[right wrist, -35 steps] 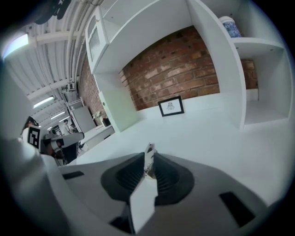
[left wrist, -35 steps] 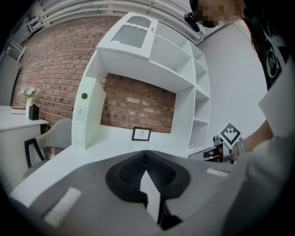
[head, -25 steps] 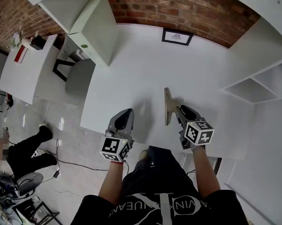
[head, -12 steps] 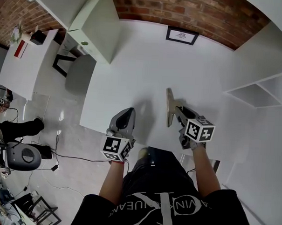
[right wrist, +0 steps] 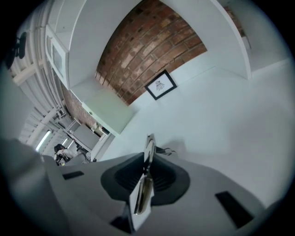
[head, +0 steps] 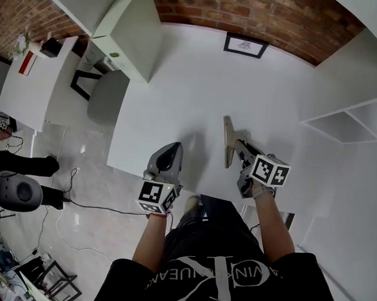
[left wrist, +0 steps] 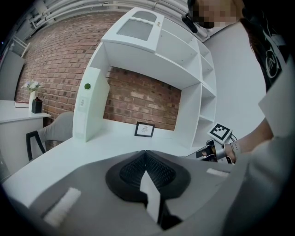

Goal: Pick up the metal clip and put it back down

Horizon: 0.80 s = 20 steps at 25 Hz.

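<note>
Grips the metal clip (right wrist: 149,148) edge-up in the clenched right hand-held gripper (head: 237,149), over the white bench (head: 178,90), well short of the framed picture (head: 245,46). Shows the left hand-held gripper (left wrist: 145,154) clenched on nothing, also well short of that picture, left of the clip.

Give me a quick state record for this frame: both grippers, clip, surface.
left gripper: shut, empty, over the desk's near edge
right gripper: shut on the metal clip
metal clip: held on edge between the jaws, tip sticking out ahead
desk: white; picture frame at the back by the brick wall
clip touching desk: cannot tell
</note>
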Tool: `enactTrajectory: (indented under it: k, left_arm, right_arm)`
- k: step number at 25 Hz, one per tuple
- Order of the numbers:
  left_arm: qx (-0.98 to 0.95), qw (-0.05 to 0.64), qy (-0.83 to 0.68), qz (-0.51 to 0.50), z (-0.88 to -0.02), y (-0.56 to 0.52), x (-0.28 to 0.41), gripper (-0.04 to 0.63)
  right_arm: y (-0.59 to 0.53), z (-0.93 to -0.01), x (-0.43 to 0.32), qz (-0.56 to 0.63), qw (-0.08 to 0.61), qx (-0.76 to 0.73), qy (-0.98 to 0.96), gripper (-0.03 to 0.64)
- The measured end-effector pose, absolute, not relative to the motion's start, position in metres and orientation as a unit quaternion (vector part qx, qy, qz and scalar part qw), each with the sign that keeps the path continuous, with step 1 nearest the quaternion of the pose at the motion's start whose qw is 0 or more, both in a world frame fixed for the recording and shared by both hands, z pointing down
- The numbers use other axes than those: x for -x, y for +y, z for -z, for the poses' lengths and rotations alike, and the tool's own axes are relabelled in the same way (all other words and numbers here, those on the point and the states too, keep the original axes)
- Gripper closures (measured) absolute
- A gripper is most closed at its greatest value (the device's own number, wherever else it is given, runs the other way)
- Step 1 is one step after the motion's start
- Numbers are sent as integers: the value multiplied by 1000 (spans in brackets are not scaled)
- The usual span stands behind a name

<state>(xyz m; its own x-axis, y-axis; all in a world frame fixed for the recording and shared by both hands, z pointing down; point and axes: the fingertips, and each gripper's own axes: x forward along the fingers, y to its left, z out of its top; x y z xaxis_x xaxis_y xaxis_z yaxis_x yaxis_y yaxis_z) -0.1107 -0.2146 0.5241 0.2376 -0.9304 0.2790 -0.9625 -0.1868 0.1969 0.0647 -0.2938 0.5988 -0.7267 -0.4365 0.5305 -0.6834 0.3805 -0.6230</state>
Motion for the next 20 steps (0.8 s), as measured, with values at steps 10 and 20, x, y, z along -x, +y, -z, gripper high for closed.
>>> enactTrajectory:
  k: [10,20]
  left_arm:
    - [-767,164,-619,-48,-523,-204,116,584]
    - [-773,159,-613,-45,-514,-198,113,584]
  right_arm:
    - [-296,-586,-66,-438,105,-355,-819,578]
    - [-295,-566,-71,-424,78,-361,-827,580]
